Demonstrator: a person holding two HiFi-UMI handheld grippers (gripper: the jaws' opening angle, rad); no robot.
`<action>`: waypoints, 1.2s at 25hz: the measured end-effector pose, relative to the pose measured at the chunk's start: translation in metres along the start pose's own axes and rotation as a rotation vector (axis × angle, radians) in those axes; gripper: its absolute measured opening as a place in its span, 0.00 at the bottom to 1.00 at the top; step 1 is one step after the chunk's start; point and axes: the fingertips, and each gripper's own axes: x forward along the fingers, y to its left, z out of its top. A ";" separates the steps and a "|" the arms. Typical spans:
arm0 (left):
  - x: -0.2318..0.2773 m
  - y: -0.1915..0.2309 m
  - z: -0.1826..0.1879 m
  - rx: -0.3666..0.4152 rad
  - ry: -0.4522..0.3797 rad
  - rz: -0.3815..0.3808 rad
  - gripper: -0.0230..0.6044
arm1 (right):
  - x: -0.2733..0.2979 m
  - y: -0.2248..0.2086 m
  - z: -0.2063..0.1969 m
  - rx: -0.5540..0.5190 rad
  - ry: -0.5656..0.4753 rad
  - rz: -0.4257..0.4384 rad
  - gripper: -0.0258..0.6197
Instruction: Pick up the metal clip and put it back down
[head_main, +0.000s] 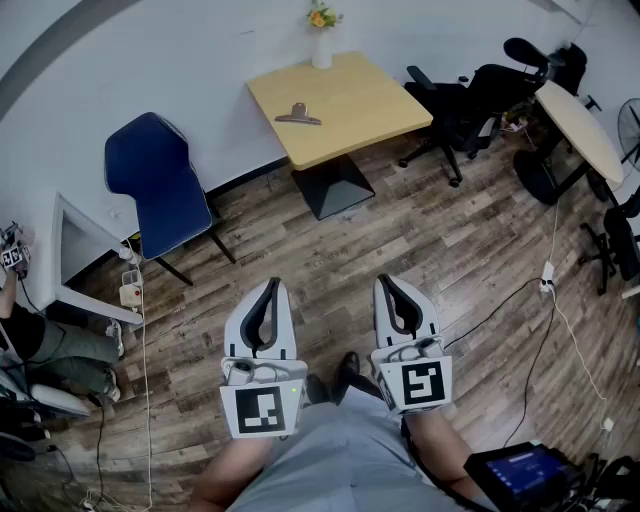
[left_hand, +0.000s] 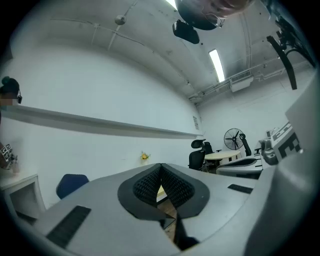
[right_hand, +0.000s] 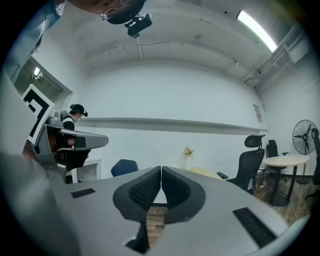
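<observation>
The metal clip (head_main: 298, 115) was dull grey on a pale yellow table (head_main: 375, 95). The chair (head_main: 155, 180) was dark blue, the floor (head_main: 450, 250) streaky brown planks.

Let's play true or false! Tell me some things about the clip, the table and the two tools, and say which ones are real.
1. The metal clip lies on the wooden table. True.
2. The left tool is holding the clip. False: its jaws are shut on nothing, and it is far from the table.
3. A vase of flowers stands at the table's far edge. True.
4. The blue chair stands to the right of the table. False: in the head view it is to the table's left.
5. The right tool is wide open. False: its jaws are together, with nothing between them.
</observation>
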 end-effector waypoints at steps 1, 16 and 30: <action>0.001 -0.001 0.000 0.001 0.000 -0.002 0.07 | 0.001 -0.001 0.000 0.000 0.000 0.001 0.11; 0.076 -0.046 -0.005 0.064 0.051 -0.020 0.07 | 0.034 -0.097 -0.016 0.116 -0.001 -0.032 0.12; 0.140 0.003 -0.046 0.037 0.127 0.065 0.07 | 0.126 -0.107 -0.053 0.138 0.082 0.043 0.12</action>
